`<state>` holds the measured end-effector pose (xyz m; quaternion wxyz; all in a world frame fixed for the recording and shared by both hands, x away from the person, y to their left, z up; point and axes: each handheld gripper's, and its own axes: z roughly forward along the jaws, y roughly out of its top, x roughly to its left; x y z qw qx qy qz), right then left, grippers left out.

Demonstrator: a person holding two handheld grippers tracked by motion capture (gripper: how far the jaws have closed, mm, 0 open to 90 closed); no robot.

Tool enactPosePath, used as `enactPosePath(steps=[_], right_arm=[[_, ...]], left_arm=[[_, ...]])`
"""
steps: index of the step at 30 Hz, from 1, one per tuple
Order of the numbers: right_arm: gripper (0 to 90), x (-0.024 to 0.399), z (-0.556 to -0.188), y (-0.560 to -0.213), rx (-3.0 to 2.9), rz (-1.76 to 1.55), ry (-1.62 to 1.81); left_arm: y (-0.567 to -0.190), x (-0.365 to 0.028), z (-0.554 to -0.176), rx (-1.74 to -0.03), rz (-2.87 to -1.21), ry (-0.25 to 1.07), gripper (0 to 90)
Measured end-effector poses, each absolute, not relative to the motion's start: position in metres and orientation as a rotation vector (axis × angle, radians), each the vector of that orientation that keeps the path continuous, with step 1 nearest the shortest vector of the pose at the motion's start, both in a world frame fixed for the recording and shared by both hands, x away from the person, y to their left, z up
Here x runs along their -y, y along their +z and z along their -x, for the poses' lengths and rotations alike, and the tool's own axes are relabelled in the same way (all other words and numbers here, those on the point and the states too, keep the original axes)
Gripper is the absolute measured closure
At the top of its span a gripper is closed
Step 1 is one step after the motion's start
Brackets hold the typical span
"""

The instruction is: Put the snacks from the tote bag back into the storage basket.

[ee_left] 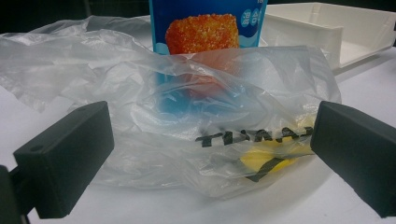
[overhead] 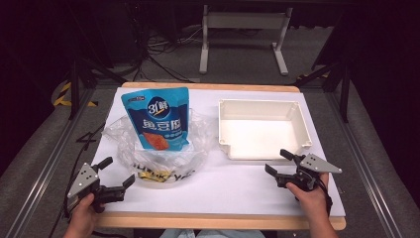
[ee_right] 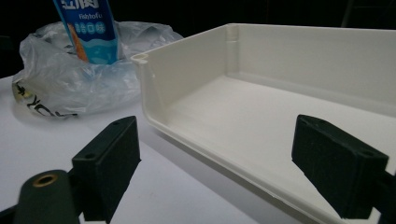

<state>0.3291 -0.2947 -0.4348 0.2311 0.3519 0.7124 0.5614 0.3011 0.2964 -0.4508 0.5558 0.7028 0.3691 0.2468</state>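
Plainly, both tools stand wide open and hold nothing. The blue pouch (overhead: 157, 118) stands in the clear bag (overhead: 157, 153) at ten o'clock on the counter (overhead: 233, 183). If the left tool (overhead: 118, 174) pinches only film, the pouch could topple. The right tool (overhead: 279, 161) waits by the white tray (overhead: 261, 130).

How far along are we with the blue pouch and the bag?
Done: nothing visible yet. The blue pouch stands in the clear plastic bag, and the white tray beside it holds nothing.
In hand: nothing. The left claw is open, facing the bag; the right claw is open by the tray's near edge.
Left: probably moving the pouch from bag to tray.
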Motion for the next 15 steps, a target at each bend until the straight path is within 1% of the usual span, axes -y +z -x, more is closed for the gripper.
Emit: enactPosePath(steps=[15], right_arm=[[16.0,0.286,-0.324,-0.415,-2.05,-0.899,1.543]], left_arm=[[-0.451,-0.298,-0.301,-0.876,-1.648,0.581,0.1]])
